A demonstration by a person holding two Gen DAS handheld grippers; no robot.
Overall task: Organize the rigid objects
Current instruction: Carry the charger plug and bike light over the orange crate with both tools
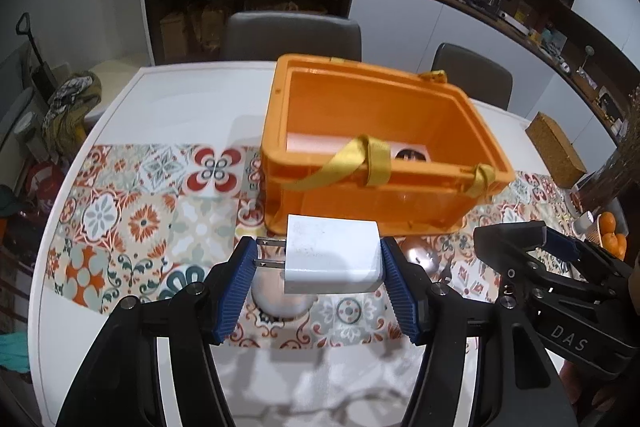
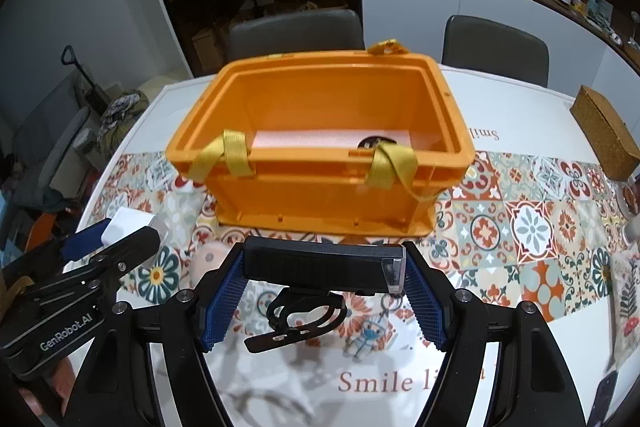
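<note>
My left gripper [image 1: 318, 255] is shut on a white wall charger [image 1: 332, 259], whose two prongs point left against the left pad. It hangs above the tiled runner, just in front of the orange crate [image 1: 280, 131] with its yellow straps. My right gripper [image 2: 324, 263] is shut on a black bar-shaped light [image 2: 320, 263] with a black clamp mount [image 2: 304, 315] hanging under it, also just short of the orange crate [image 2: 320, 187]. A pinkish box with a dark round spot [image 2: 332, 139] lies inside the crate. Each gripper shows at the edge of the other's view, the two side by side.
On the runner below lie a round silver object [image 1: 280, 301], a pink round item [image 2: 208, 259] and a keyring with a small figure [image 2: 368, 335]. A cork box [image 2: 604, 135] stands at the right, oranges [image 1: 612, 239] near the right edge. Two chairs stand behind the table.
</note>
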